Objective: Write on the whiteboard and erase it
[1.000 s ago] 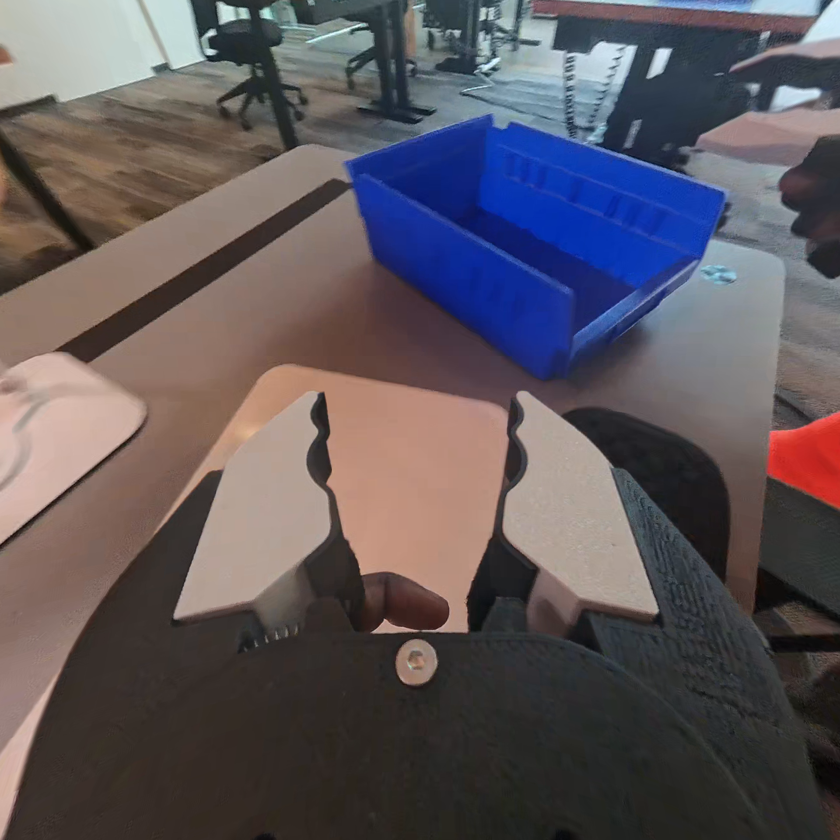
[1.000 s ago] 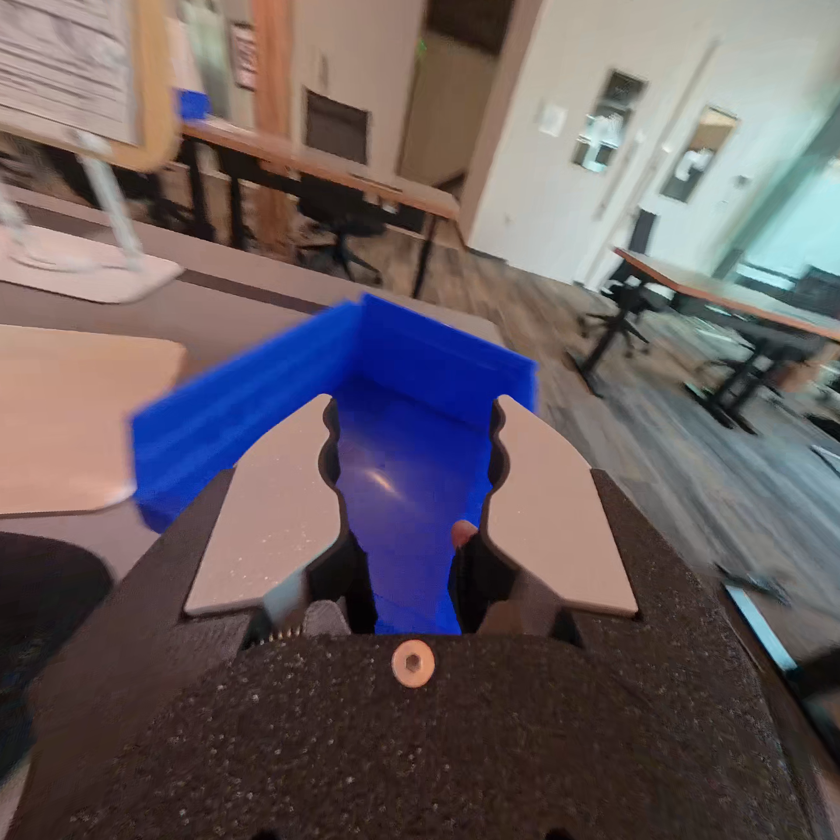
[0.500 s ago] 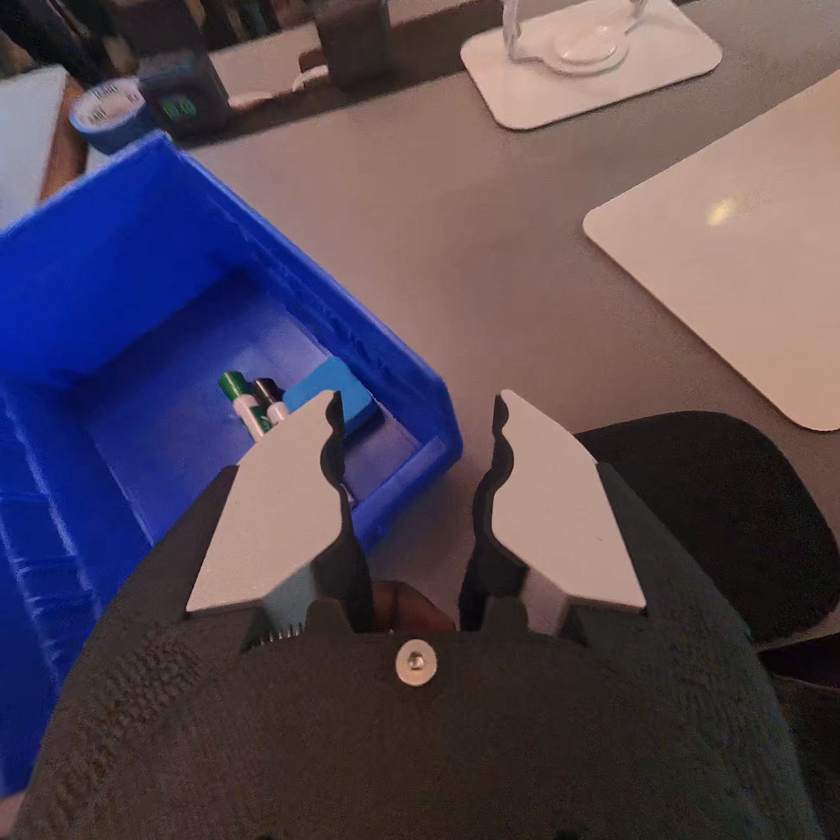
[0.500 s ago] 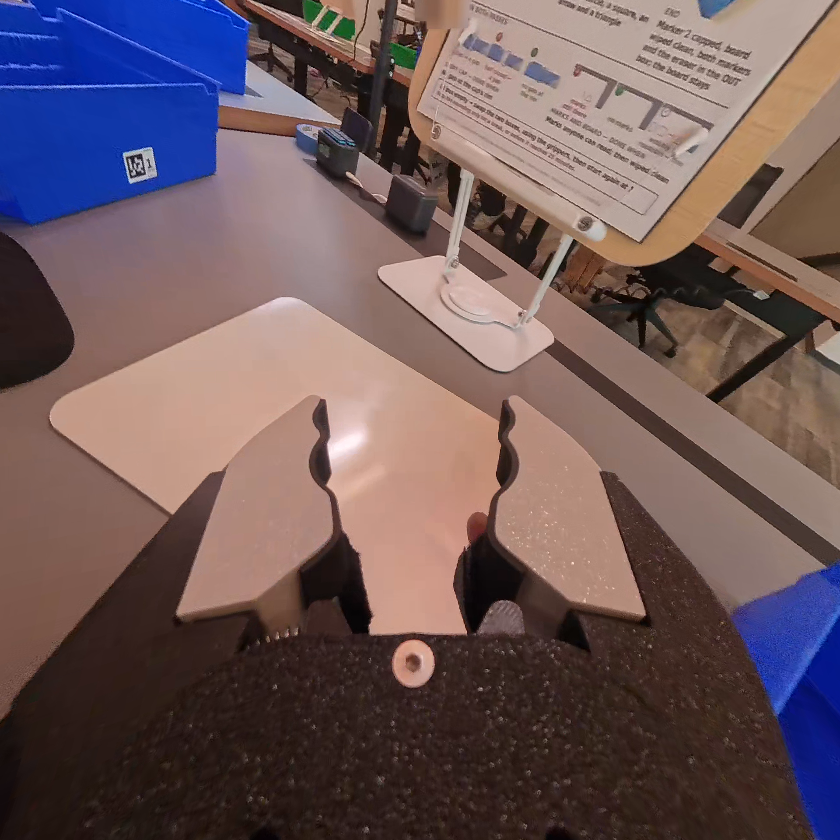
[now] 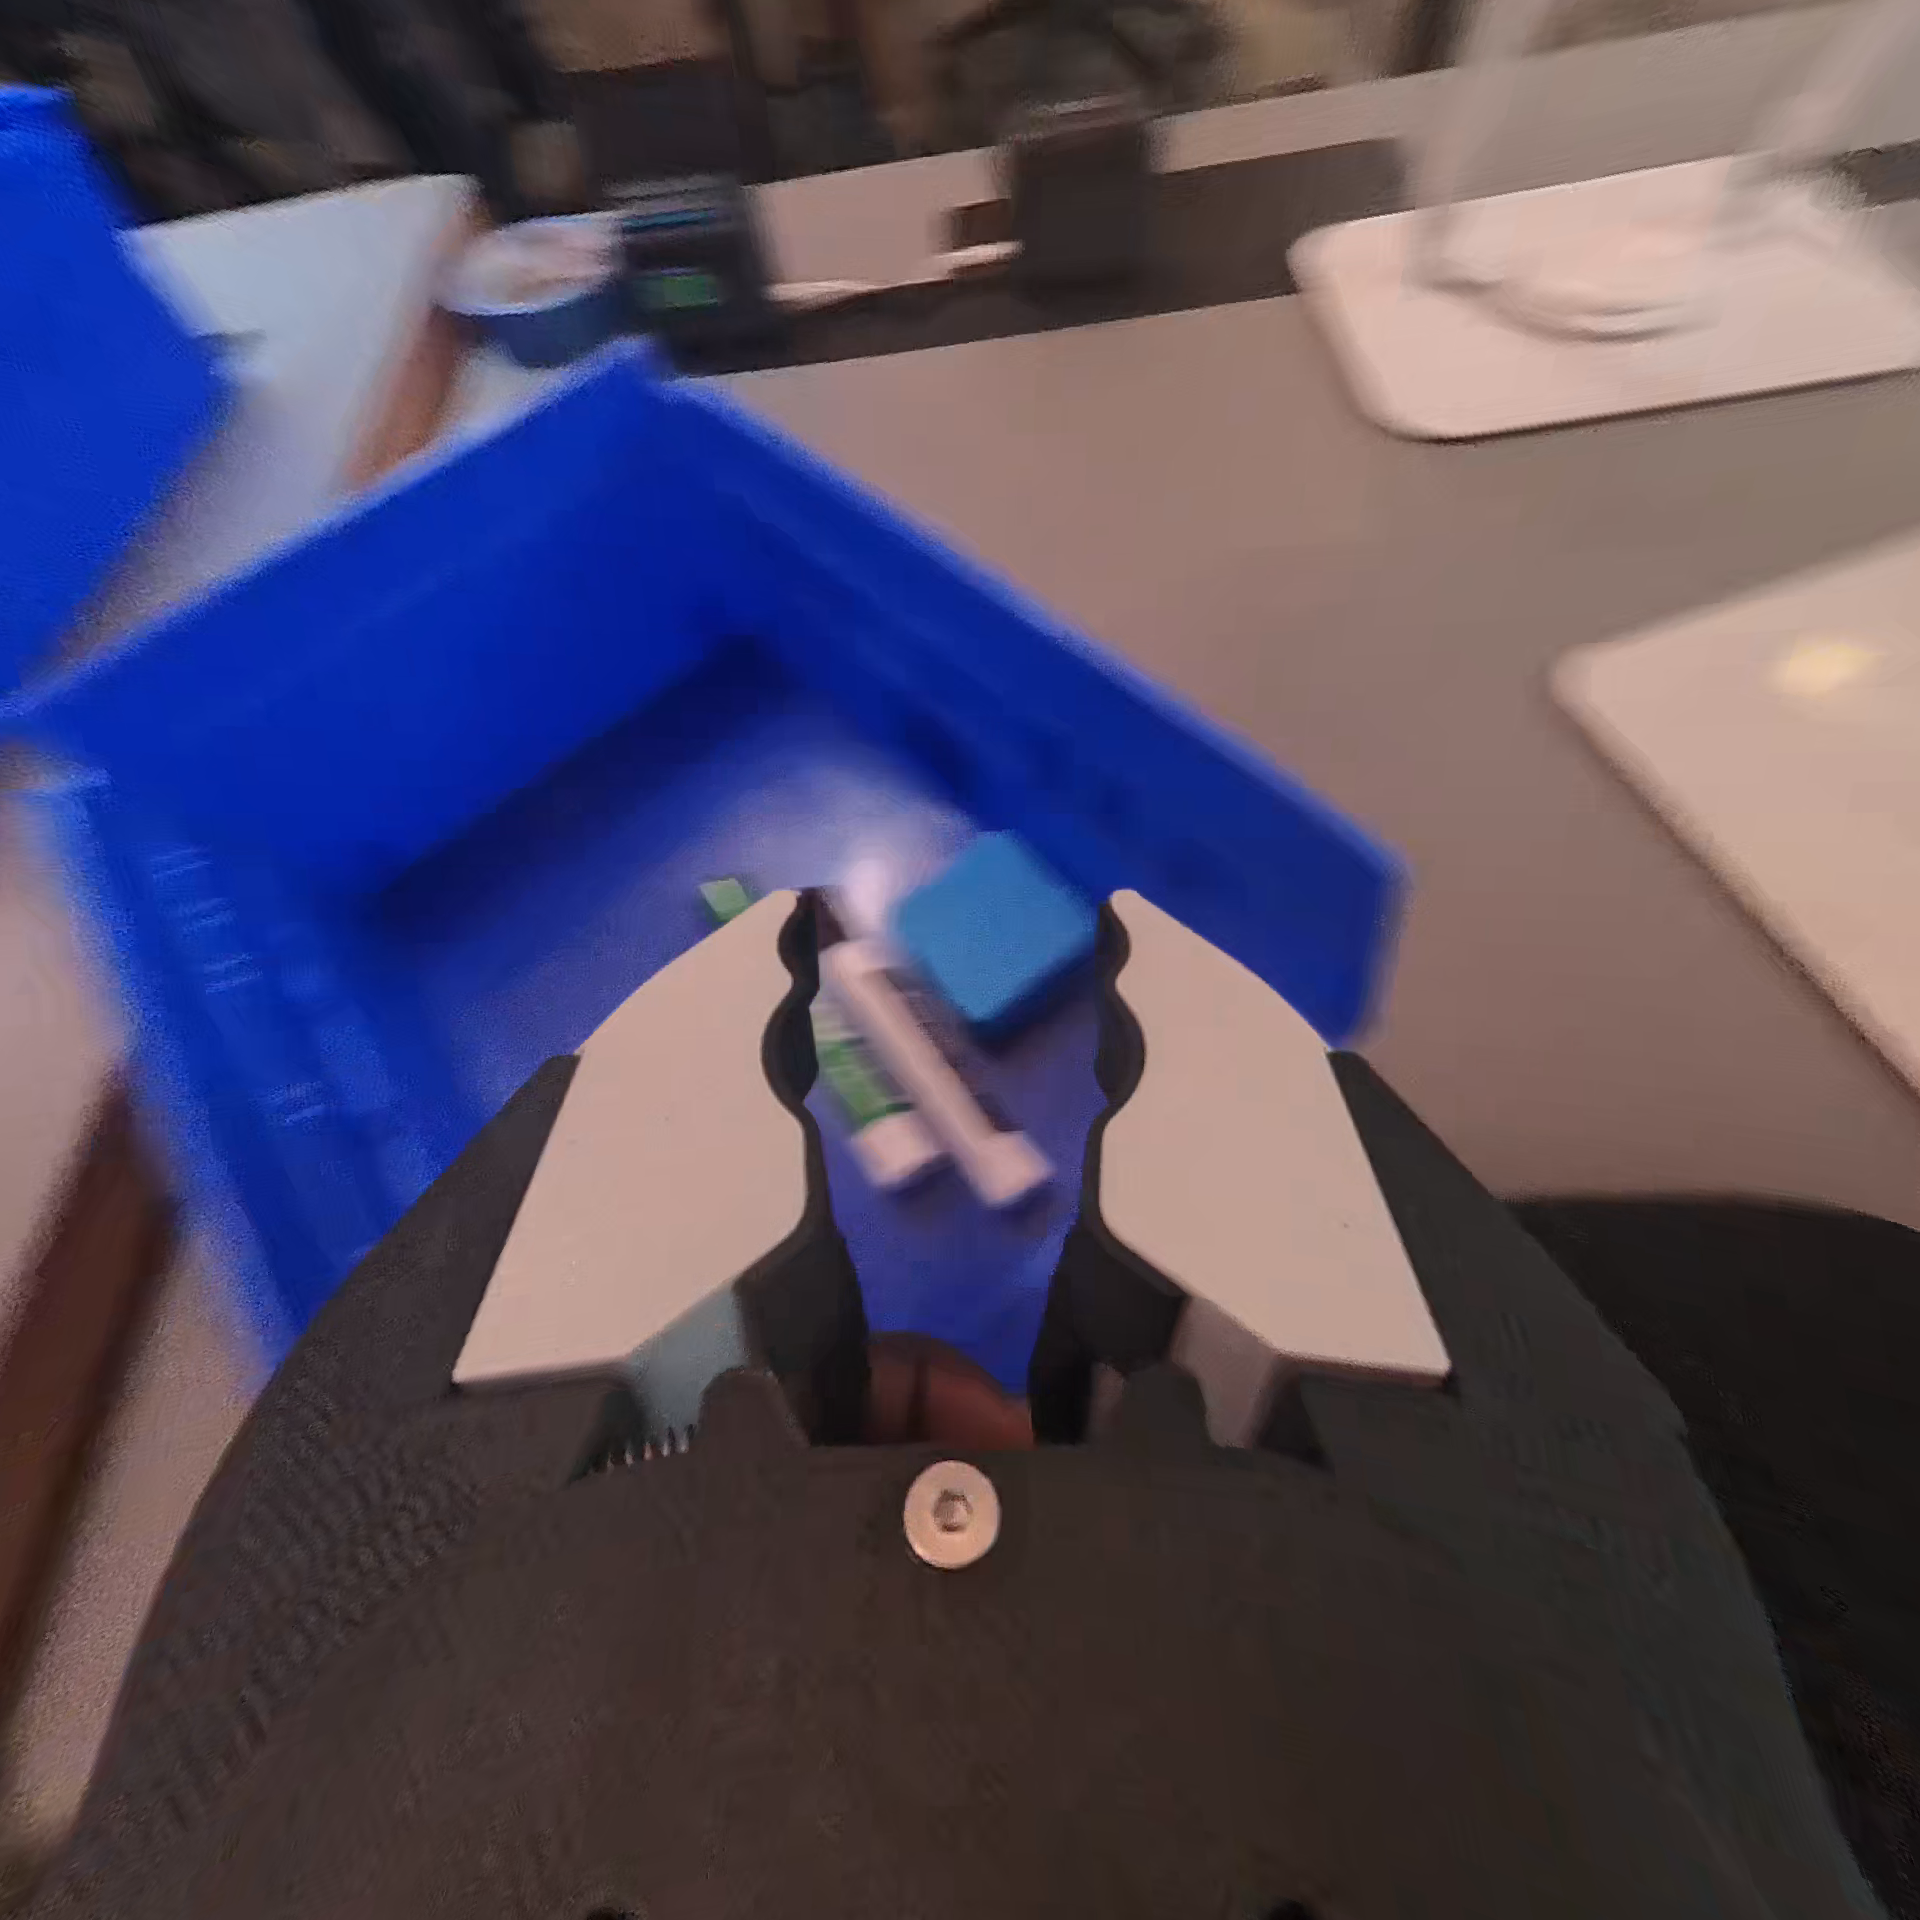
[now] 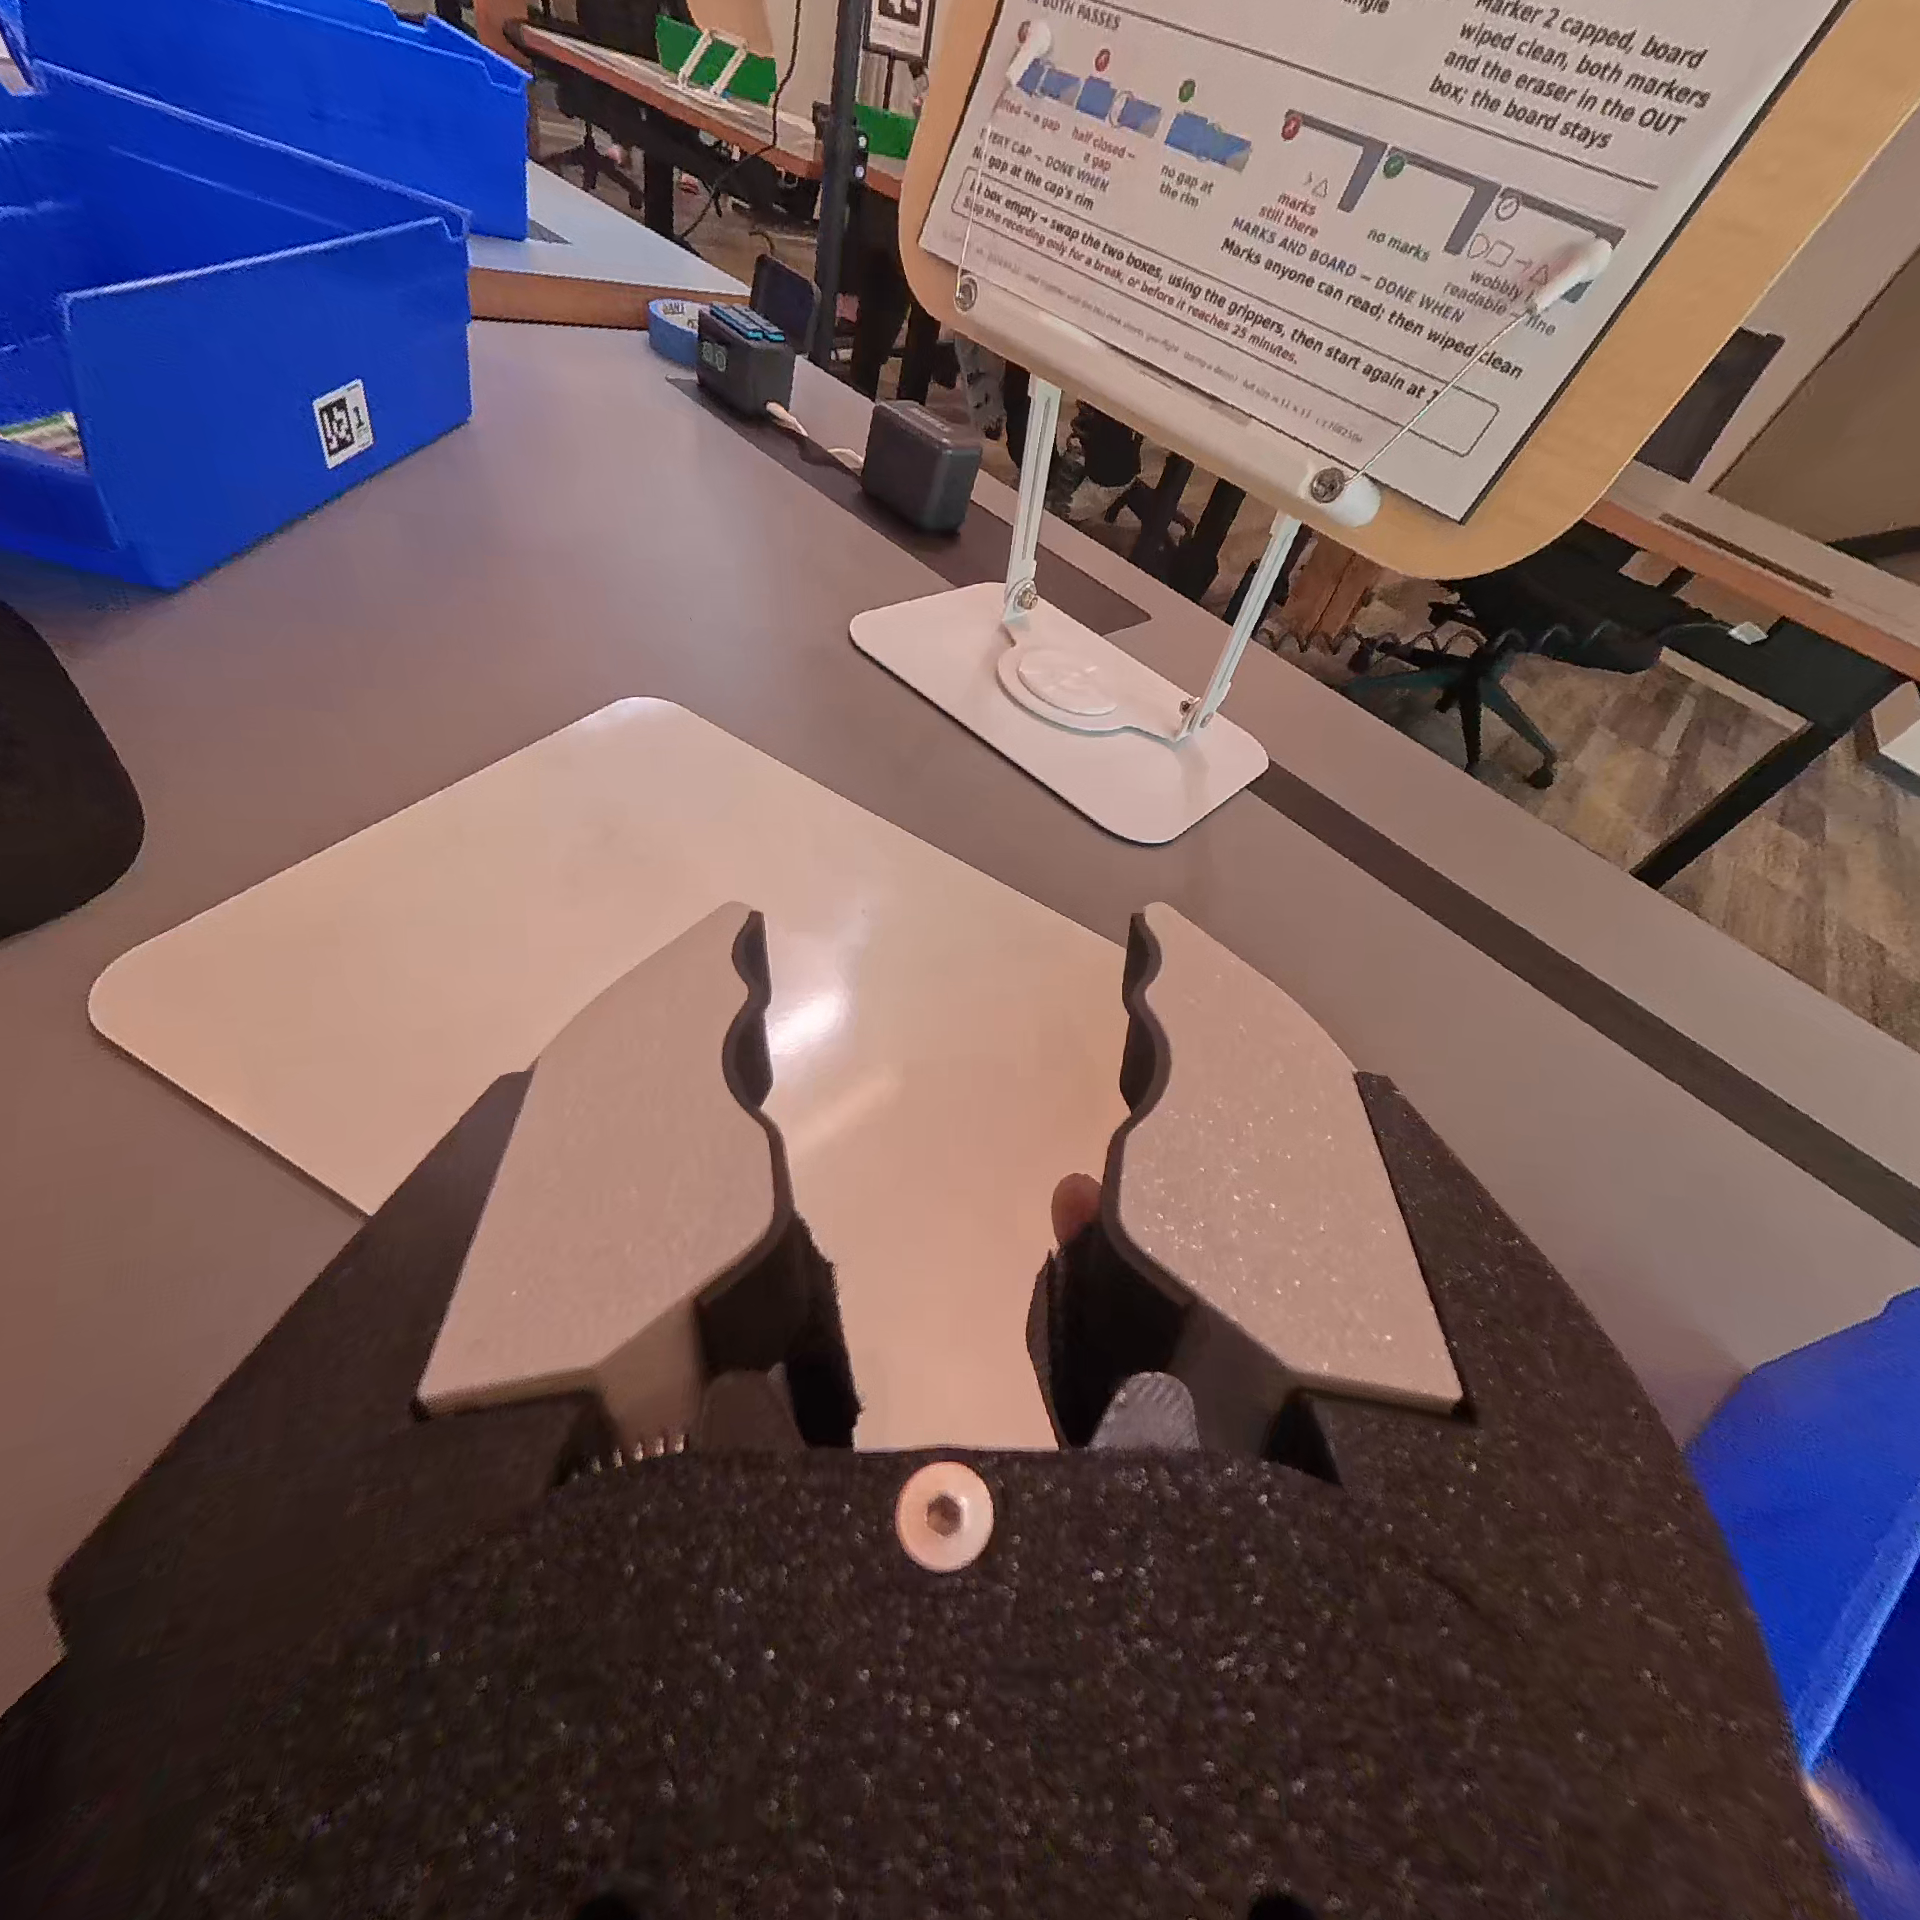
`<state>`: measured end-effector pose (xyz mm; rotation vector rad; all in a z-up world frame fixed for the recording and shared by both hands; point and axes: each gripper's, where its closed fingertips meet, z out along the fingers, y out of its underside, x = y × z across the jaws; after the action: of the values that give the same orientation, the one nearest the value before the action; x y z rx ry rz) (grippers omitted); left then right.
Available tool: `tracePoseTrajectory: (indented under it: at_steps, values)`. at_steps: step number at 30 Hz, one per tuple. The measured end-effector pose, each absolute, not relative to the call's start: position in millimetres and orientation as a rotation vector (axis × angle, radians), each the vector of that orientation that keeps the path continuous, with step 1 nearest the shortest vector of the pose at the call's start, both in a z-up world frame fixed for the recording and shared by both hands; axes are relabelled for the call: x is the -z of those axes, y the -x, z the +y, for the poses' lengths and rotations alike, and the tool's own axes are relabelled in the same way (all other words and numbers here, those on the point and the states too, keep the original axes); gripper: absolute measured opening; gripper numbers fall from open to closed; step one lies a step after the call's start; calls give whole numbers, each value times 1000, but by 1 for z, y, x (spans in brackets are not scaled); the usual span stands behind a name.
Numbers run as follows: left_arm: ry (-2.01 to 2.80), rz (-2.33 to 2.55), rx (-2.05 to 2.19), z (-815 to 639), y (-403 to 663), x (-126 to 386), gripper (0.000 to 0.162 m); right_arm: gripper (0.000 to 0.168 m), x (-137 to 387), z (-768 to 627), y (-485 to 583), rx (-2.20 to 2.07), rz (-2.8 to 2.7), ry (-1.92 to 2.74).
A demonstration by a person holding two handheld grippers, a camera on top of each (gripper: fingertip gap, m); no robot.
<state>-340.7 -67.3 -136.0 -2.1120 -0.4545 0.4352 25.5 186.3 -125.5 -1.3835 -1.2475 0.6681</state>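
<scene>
— Bin contents, left side: report.

— Blue bin (image 5: 436,665) stands on the grey table (image 5: 1351,582), seen from above through heavy blur. Inside, on its floor: two markers lying side by side, one with a green band (image 5: 857,1070), one plain white (image 5: 935,1081), and a blue eraser (image 5: 992,940) just beside them, toward the bin's right wall.

— Left gripper status?

— Left gripper (image 5: 951,914) hangs above the bin interior, jaws spread, nothing between them. Both markers show through the gap. Contact with either cannot be told from the blur.

— Whiteboard location?

— Whiteboard (image 6: 499,925) lies flat on the table, directly ahead of the right gripper (image 6: 943,930). No marks are visible on its surface. Its corner (image 5: 1766,748) also shows at the right edge of the left view, apart from the bin.

— Right gripper status?

— Jaws spread, empty, above the near part of the whiteboard.

— Other containers?

— Stacked blue bins (image 6: 208,343) at the far left of the table; contents mostly hidden. Another blue bin's edge (image 6: 1829,1507) shows at lower right; inside not in view. An instruction sheet on a white stand (image 6: 1081,717) sits behind the whiteboard.
</scene>
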Motion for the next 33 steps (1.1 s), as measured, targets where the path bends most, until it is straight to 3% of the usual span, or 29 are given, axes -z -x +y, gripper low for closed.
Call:
tracePoseTrajectory:
  at_steps: [3, 7, 12, 28, 33]
  values:
    - [2145, -705, -751, -100, 396, 134, 53, 63, 130, 190, -25, -652, -1242, 1399]
    - [2308, -741, -487, -77, 397, 167, 55, 63, 136, 195, -24, -569, -1285, 1400]
    - [2515, -762, -517, -83, 399, 203, 56, 61, 135, 199, -26, -531, -1297, 1383]
    - [2581, -800, -556, -88, 405, 226, 56, 59, 137, 209, -31, -438, -1283, 1382]
    - [2550, -699, -469, -75, 386, 220, 45, 58, 138, 209, -31, -422, -1287, 1386]
